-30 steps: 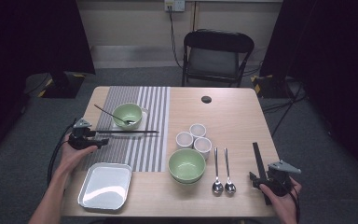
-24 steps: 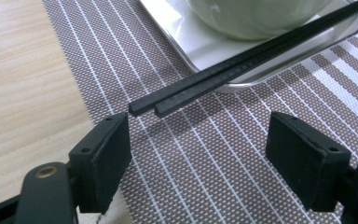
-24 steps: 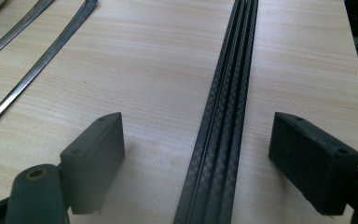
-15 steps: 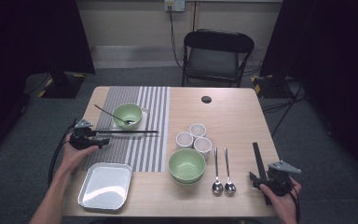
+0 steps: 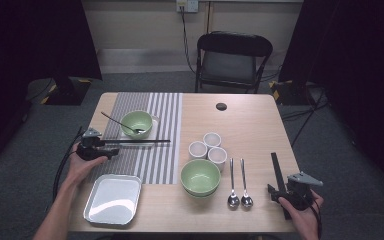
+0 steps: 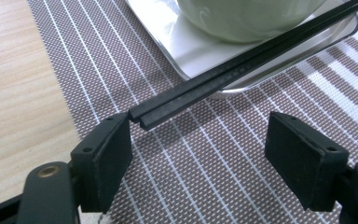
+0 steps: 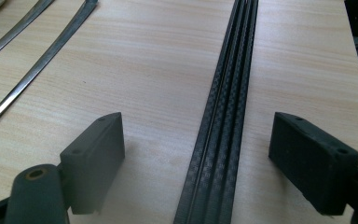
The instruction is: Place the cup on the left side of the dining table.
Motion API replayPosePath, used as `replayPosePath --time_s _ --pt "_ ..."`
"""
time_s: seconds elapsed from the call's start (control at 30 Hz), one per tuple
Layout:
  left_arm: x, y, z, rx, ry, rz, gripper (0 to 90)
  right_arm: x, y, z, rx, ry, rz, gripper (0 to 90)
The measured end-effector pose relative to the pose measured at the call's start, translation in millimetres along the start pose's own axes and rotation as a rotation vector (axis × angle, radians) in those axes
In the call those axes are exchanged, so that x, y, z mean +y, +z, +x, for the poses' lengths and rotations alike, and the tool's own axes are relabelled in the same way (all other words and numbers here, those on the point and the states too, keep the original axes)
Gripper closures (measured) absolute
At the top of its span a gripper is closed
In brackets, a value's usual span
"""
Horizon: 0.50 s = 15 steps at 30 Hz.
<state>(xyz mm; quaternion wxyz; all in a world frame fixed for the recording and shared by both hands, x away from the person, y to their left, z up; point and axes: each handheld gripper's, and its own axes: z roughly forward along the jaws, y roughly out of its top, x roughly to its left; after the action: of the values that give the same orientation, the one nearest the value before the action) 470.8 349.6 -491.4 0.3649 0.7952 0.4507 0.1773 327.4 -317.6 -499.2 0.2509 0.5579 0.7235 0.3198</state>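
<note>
Left gripper view: left tool [image 6: 200, 140] released, chopsticks [image 6: 223, 77] touching one pad [image 6: 114, 149]; could roll against tray [image 6: 191, 51] if clenched off-centre

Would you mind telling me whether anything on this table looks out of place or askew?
Slightly: the chopsticks by the left gripper lie propped on the rim of the small tray under the green bowl, not flat on the placemat.

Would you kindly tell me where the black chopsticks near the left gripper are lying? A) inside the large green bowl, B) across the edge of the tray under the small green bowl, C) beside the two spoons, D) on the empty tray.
B: the left gripper view shows the chopsticks crossing the rim of the tray beneath the small green bowl.
</note>
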Motion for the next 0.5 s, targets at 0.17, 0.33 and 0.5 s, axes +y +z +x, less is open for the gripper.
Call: replayPosePath --time_s 0.17,0.33,0.5 --pt "-0.8 0.7 0.2 -0.014 -0.009 0.006 23.0 0.0 0.0 0.0 0.000 0.000 0.000 17.5" --pt "-0.7 0.1 1.0 -0.003 -0.008 0.005 22.9 0.0 0.0 0.0 0.000 0.000 0.000 17.5" --pt "0.4 -6.7 0.2 -0.001 -0.003 0.007 22.8 0.0 0.0 0.0 0.000 0.001 0.000 17.5"
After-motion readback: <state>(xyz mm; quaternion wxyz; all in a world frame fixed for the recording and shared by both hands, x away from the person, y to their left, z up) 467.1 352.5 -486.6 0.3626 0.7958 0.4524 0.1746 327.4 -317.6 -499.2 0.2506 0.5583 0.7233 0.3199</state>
